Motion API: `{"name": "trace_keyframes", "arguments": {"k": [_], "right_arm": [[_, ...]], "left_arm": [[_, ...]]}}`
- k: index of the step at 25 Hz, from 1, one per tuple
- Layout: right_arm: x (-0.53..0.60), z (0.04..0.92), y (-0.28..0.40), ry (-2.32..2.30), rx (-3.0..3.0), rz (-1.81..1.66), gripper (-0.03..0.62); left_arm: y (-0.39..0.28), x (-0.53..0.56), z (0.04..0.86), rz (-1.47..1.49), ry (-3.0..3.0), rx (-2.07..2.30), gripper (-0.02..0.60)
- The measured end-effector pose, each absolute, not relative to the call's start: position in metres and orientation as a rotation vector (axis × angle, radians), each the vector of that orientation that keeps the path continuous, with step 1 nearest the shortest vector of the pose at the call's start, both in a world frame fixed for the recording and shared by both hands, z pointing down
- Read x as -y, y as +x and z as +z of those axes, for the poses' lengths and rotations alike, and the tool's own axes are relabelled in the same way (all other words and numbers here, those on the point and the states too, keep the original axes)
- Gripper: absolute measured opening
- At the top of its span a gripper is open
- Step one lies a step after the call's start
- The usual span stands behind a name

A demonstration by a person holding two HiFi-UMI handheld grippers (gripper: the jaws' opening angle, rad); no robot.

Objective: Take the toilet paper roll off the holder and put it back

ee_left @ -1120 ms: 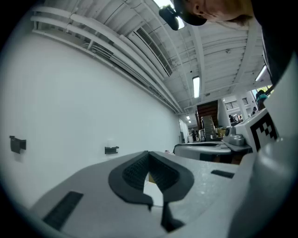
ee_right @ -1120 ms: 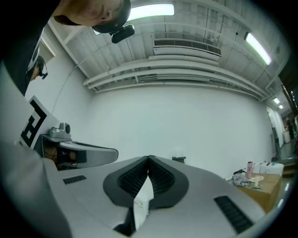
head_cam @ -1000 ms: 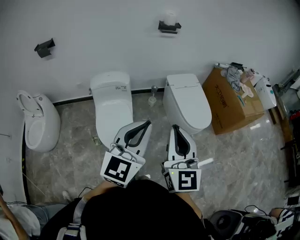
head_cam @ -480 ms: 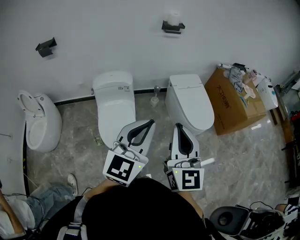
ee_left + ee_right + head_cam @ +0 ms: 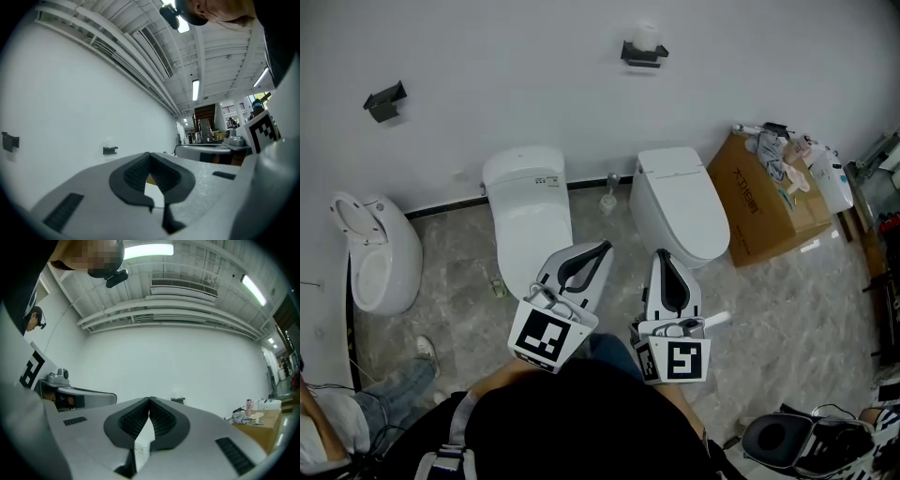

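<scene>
The white toilet paper roll (image 5: 647,36) sits on a small black wall-mounted holder (image 5: 641,54), high on the white wall above the white ceramic toilet (image 5: 677,202) that stands next to a brown cardboard box (image 5: 769,202). It is well apart from both grippers. The left gripper (image 5: 602,247) and the right gripper (image 5: 658,253) are held side by side in front of the person. Each has its 2 jaws closed tip to tip with nothing between them. The roll is probably light, soft and easily crushed, and its loose outer sheet may slip or unwind. A gentle hold across its round sides, near the middle, with jaws opened wide first, looks safest.
</scene>
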State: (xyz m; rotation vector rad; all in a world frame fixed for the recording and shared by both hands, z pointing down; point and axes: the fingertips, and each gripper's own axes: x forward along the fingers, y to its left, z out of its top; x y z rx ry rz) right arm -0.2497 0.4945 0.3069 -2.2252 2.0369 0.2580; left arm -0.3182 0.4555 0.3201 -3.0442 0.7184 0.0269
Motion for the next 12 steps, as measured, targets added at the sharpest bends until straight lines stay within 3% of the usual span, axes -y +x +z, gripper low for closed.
{"name": "trace_keyframes", "arguments": {"k": [12], "right_arm": [[-0.448,0.307,-0.220,-2.230,-2.041,0.255,0.023]], "left_arm": [[-0.295,-0.402,0.322,0.038,-3.063,-0.743,0.006]]}}
